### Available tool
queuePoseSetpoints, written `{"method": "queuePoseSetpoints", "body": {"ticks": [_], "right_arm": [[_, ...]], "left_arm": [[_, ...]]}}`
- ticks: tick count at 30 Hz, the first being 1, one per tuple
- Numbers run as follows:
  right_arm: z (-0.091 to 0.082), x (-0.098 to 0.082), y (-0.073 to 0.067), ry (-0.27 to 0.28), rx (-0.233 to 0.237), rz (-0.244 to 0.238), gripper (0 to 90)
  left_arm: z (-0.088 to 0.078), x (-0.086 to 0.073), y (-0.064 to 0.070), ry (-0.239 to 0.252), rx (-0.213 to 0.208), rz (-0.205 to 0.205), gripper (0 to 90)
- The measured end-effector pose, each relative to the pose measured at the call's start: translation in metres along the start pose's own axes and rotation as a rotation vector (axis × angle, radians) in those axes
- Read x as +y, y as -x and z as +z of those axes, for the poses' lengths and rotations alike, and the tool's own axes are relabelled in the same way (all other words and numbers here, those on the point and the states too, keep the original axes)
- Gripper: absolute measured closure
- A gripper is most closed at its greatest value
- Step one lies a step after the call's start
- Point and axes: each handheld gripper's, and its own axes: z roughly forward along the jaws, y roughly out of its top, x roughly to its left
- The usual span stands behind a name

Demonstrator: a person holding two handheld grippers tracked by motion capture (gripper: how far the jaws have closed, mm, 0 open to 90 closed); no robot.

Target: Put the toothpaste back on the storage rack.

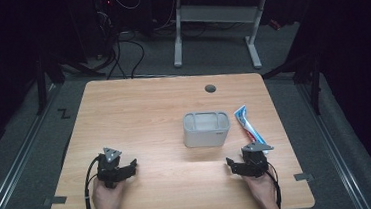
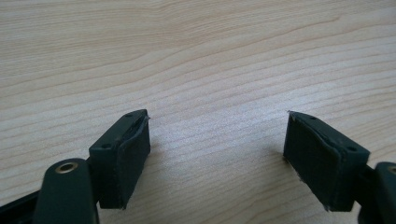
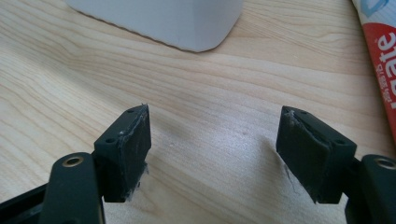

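Note:
A pale grey rectangular container (image 1: pixel 206 128) stands open-topped on the wooden table (image 1: pixel 144 113), right of centre. Just to its right a red, white and blue toothpaste tube (image 1: pixel 249 124) lies flat. My right gripper (image 1: pixel 231 165) rests near the front edge below the tube, open and empty. In the right gripper view its jaws (image 3: pixel 215 121) stand wide over bare wood, with the container's corner (image 3: pixel 177 18) ahead and the tube (image 3: pixel 380 46) at the right edge. My left gripper (image 1: pixel 131 168) sits at the front left, open over bare wood (image 2: pixel 218 126) with nothing between the pads.
A round cable hole (image 1: pixel 210 88) sits near the table's far edge. Beyond the table stands a white-legged desk (image 1: pixel 214 22), with cables on the dark floor. Wide bare wood lies between the two grippers and left of the container.

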Motion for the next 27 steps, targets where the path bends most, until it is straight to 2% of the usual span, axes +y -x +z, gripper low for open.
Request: {"method": "queuePoseSetpoints", "body": {"ticks": [1,7,12,27], "right_arm": [[-0.001,-0.001,0.000,0.001,-0.001,0.011,26.7],[-0.007,-0.003,0.003,0.006,-0.006,0.002,26.4],[-0.013,-0.004,0.005,0.015,0.007,0.027,23.7],[-0.024,-0.008,0.010,0.026,0.001,0.030,18.1]], "left_arm": [[0.000,0.000,0.000,0.000,0.000,-0.001,23.3],[0.000,0.000,0.000,0.000,-0.001,-0.001,23.4],[0.000,0.000,0.000,-0.001,-0.001,-0.001,23.3],[0.000,0.000,0.000,0.000,-0.001,-0.001,23.1]]}}
